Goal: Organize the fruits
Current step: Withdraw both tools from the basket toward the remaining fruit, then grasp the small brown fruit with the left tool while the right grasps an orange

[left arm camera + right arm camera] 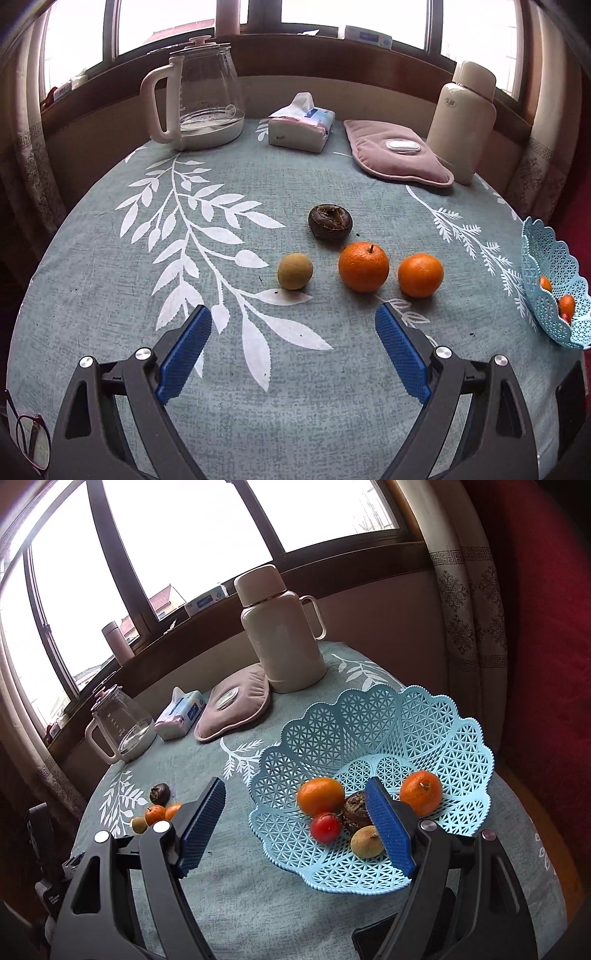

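meanwhile both tools (293, 332) (295, 805) agape, empty, above the fruit-strewn tablecloth (110, 295)

no readable text, thermos (461, 122) logo and tissue pack (301, 123) print too blurred

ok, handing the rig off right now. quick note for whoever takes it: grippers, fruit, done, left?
Left gripper: open, empty, above the cloth facing the loose fruit.
Right gripper: open, empty, at the blue basket.
In the basket: two oranges, a small red fruit, a dark brown fruit, a tan round fruit.
Still on the tablecloth: stemmed orange, second orange, tan round fruit, dark brown fruit.
Done: five pieces in the basket. Left: four on the table, basket to their right.
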